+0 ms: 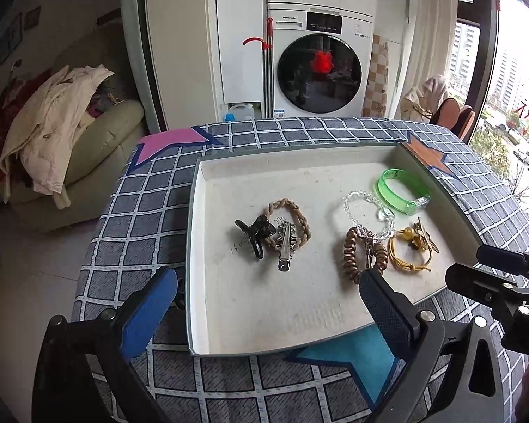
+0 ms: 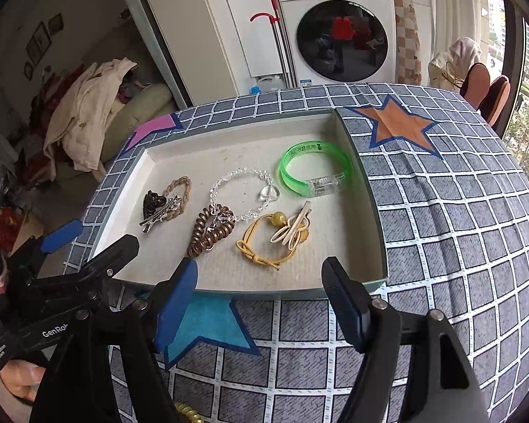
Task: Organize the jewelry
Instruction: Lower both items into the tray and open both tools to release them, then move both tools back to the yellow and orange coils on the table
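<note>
A: Both grippers, left [image 1: 268,299] and right [image 2: 261,292], hang with jaws apart and empty at the tray's [image 2: 366,190] near edge; the jewelry lies inside.

B: The coil band [image 2: 211,229] tangles with the bead bracelet [image 2: 243,190], so one may drag the other. Only the right view shows something yellow [image 2: 188,412] outside the tray.

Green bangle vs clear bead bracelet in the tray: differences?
The green bangle is a rigid translucent band standing on its edge; the clear bead bracelet is a loose string of beads lying flat. The bangle lies alone near the tray's right wall; the bead bracelet overlaps the brown coil hair tie. Both are see-through.
</note>
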Motion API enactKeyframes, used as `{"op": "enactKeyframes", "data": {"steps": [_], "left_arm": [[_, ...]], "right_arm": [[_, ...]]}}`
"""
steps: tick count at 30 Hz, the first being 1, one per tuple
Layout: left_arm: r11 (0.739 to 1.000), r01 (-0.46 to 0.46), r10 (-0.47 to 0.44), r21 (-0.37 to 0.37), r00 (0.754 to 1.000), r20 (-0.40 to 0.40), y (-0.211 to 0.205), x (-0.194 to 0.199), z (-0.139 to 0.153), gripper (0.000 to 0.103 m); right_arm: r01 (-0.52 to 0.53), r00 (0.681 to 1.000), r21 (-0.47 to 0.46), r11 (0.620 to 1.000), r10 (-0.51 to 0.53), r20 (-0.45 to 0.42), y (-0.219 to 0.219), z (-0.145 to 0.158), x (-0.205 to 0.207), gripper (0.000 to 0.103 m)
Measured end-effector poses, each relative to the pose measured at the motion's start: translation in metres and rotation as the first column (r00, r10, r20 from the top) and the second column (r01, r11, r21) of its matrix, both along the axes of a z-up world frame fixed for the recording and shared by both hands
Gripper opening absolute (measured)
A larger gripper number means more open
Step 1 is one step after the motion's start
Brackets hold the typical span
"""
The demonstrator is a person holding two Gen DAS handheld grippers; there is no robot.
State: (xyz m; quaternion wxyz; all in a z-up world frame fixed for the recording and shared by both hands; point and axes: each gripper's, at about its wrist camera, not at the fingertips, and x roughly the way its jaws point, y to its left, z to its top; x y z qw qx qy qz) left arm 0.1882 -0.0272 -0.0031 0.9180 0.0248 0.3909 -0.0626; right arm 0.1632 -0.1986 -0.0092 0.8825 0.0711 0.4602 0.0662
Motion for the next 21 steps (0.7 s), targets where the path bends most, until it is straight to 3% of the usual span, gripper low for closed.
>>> {"op": "enactKeyframes", "data": {"steps": [4,14,21], "left_arm": [[1.000,-0.010,0.010,0.010,1.000,0.012,0.007,-0.015,0.002,0.103],[1.000,-0.007,0.007,0.028,1.000,0.019,0.015,-0.068,0.000,0.103],[0.999,0.042,-0.040,0.035,0.998,-0.043,0.007,-0.092,-0.019,0.103]], "right_arm": [[-0.005,1.000,0.018,1.000,0.005,0.006,-0.003,0.000,-0.015,0.087],[-0.018,0.999,0.045,0.999,0.020,-0.048,-0.013,-0.008,-0.061,0.088],[-0.051,0.994,0.010,0.999,0.051,-0.097,-0.010,-0.015,-0.114,0.088]]}}
